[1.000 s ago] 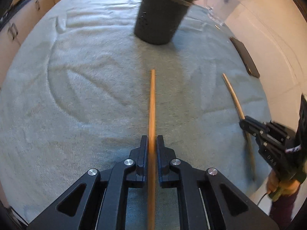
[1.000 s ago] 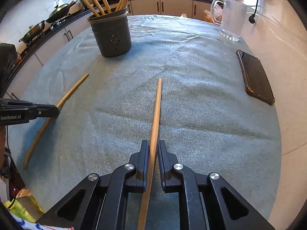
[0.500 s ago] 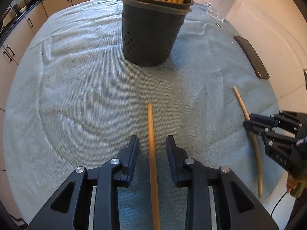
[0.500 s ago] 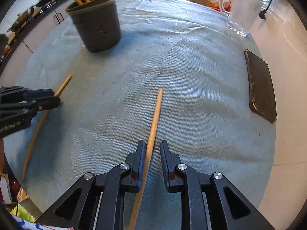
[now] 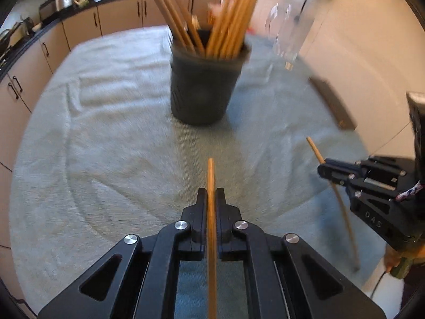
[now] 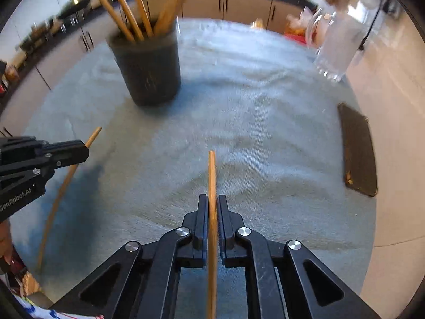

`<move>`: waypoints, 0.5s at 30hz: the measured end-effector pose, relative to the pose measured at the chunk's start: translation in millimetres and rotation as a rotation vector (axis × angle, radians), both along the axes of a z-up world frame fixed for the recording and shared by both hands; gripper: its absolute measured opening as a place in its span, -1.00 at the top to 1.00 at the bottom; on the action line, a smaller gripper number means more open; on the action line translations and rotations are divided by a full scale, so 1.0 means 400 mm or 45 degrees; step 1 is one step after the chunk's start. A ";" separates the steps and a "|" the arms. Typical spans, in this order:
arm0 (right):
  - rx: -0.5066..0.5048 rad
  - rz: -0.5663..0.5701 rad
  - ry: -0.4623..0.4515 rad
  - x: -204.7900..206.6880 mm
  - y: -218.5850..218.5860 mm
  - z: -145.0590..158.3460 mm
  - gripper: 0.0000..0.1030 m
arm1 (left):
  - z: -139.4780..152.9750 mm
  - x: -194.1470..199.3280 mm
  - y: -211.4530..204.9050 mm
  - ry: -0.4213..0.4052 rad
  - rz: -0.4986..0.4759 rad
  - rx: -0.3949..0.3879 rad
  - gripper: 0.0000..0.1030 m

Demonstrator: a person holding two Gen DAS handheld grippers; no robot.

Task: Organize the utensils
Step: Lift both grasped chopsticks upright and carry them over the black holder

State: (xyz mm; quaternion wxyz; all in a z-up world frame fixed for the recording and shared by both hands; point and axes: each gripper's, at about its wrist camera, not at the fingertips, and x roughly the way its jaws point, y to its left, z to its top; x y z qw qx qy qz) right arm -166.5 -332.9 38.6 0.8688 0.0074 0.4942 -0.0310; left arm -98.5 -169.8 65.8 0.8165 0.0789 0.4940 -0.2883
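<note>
My left gripper (image 5: 211, 194) has its jaws closing tight on a wooden chopstick (image 5: 210, 175), which sticks out forward between the pads. My right gripper (image 6: 211, 199) is closing the same way on a second chopstick (image 6: 212, 172). A dark perforated utensil holder (image 5: 202, 93) stands ahead of both, with several chopsticks upright in it. In the right wrist view the holder (image 6: 148, 71) is at the upper left, and the left gripper (image 6: 86, 151) comes in from the left edge with its chopstick (image 6: 62, 186). In the left wrist view the right gripper (image 5: 322, 168) is at the right.
A teal cloth (image 6: 265, 133) covers the table. A glass jug (image 6: 334, 45) stands at the far right by the wall. A dark phone (image 6: 358, 151) lies near the right edge. Kitchen cabinets (image 5: 119, 18) run along the back and left.
Half a second ago both pairs of jaws stood slightly apart around their chopsticks; now both are clamped. Both grippers have risen and moved toward the holder, which looks larger.
</note>
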 end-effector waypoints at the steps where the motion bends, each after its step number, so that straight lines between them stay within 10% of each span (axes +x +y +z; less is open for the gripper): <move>1: 0.019 0.001 -0.044 -0.014 0.001 0.020 0.88 | 0.021 -0.007 0.012 -0.025 0.006 -0.033 0.90; 15: 0.041 -0.034 -0.570 -0.251 0.063 0.254 0.88 | 0.251 -0.225 0.138 -0.488 0.023 -0.242 0.90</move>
